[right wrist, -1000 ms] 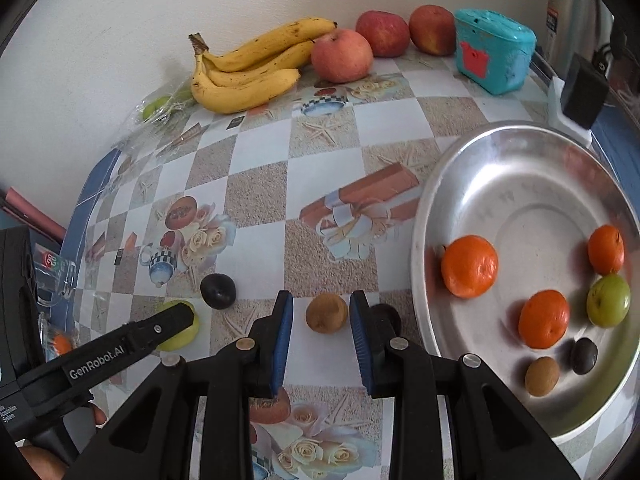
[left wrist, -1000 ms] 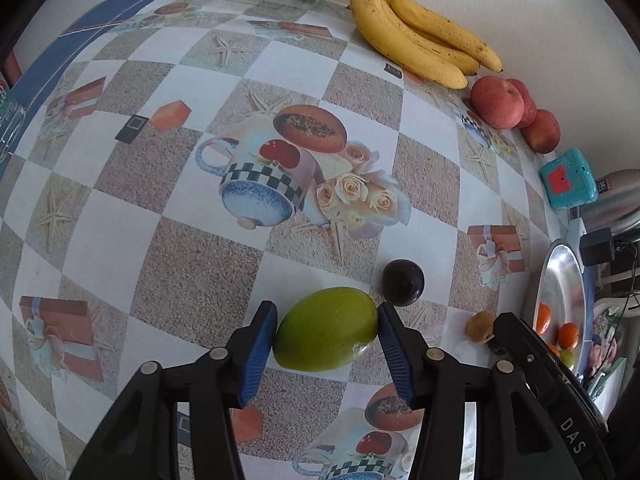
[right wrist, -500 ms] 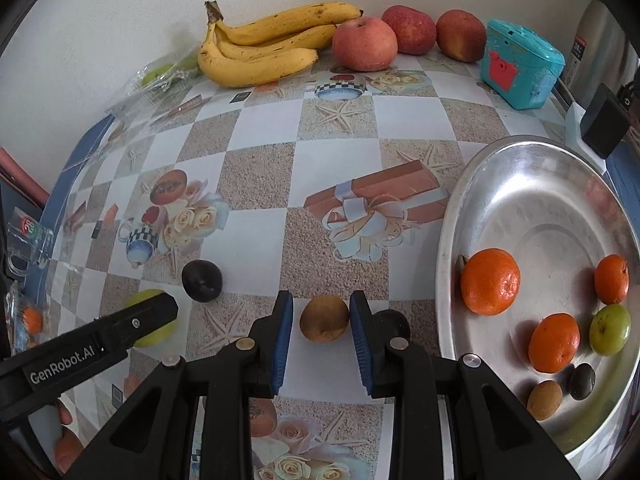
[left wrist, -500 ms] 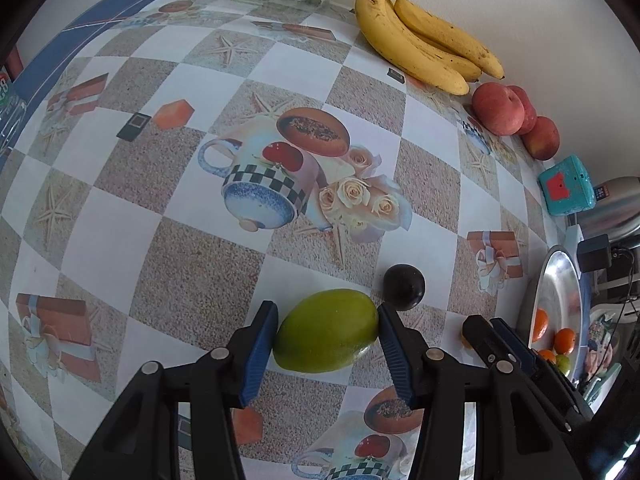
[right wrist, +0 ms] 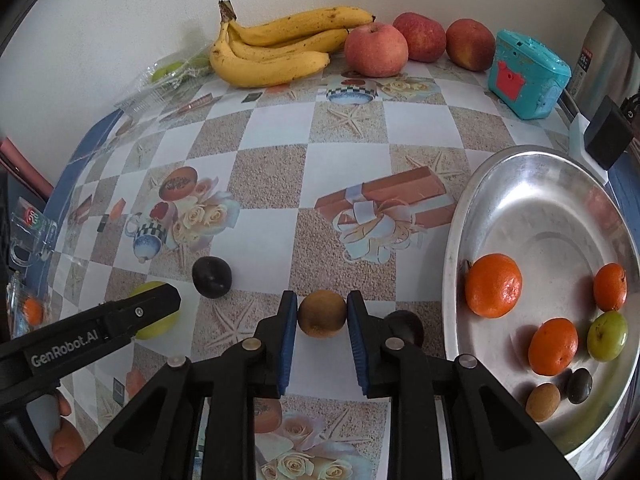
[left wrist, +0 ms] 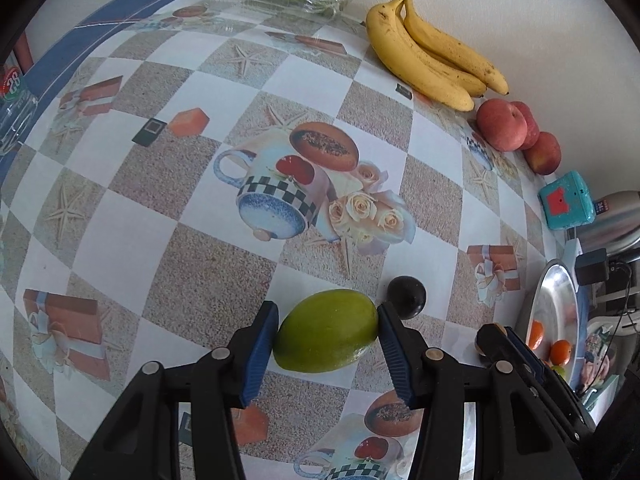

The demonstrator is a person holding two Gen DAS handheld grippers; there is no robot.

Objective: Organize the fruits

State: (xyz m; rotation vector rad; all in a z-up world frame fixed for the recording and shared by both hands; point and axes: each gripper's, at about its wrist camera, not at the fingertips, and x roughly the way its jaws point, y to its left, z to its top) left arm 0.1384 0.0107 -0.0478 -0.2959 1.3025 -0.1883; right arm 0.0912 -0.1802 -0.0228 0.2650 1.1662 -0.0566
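Gripping a brown fruit [right wrist: 321, 314] at lower centre, right tongs [right wrist: 322, 320] clenched on it | left tongs [left wrist: 326, 330] grasping green mango [left wrist: 326, 336], lower centre, on counter [left wrist: 200, 272]

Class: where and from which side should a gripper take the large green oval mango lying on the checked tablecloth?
Grip the large green oval mango across its middle from above, one pad on each flank; it lies flat, its upper side clear.

Left gripper [left wrist: 326, 334] pads touching green mango [left wrist: 326, 336]; dark plum [left wrist: 407, 297] just beside.
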